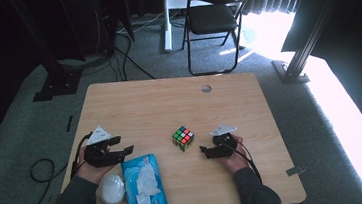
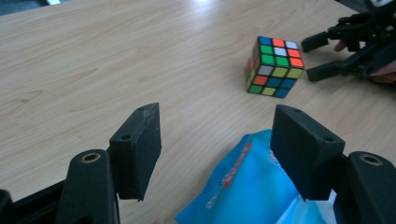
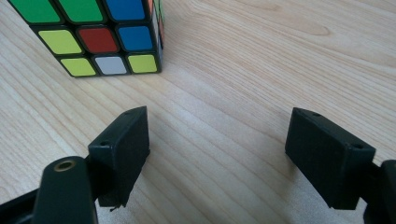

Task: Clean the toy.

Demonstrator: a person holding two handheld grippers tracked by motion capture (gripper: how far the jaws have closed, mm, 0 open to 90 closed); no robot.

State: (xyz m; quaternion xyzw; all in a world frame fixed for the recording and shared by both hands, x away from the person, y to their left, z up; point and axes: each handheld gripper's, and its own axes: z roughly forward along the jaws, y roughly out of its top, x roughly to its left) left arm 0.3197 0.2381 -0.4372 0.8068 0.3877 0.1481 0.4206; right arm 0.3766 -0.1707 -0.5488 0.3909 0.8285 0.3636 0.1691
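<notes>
A pale wooden table (image 1: 139, 106) stands on grey carpet (image 1: 16, 128).

The pale wooden table top (image 1: 169, 103) looks smooth and matt, its grain running in fine streaks. The multicoloured plastic puzzle cube (image 1: 183, 138) has glossy stickers set in a black frame. The blue plastic-film pack of wipes (image 1: 144, 186) is shiny and crinkled. The small round white lid-like object (image 1: 112, 189) looks like smooth translucent plastic. The left gripper (image 2: 215, 149) and right gripper (image 3: 217, 154) have matt black plastic jaws, slightly rough at the edges. The floor carpet (image 1: 16, 128) is grey, coarse cloth.
</notes>
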